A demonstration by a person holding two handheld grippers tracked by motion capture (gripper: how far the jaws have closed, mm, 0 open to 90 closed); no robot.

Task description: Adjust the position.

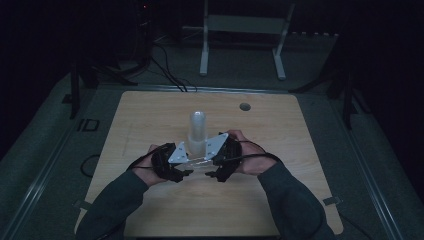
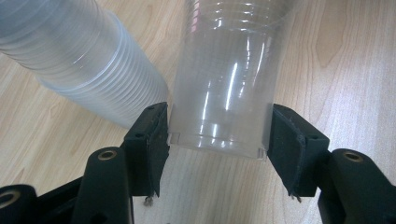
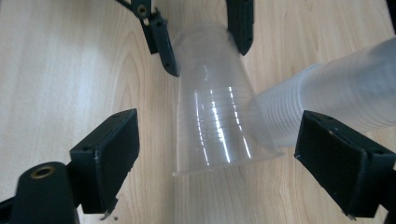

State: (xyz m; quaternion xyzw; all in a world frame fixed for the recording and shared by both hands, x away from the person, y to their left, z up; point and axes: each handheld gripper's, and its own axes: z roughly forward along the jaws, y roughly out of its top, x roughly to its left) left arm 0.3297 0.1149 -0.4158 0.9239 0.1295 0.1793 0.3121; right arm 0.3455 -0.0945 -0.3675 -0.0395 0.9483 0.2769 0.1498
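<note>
The single clear cup (image 2: pixel 222 88) is lying level just above the tabletop (image 1: pixel 150 115) near its middle, beside the stack of cups (image 1: pixel 197 131). The left claw (image 2: pixel 219 135) is clamping its base. The right claw (image 3: pixel 224 163) is standing apart around the rim, not touching. Judging from this, the cup is being separated; next it needs setting down. The plastic is thin, ribbed, glossy and tapered.

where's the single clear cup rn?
High view: the single clear cup lies sideways at table centre between both grippers, just in front of the upright cup stack; the left gripper clamps its base.
</note>
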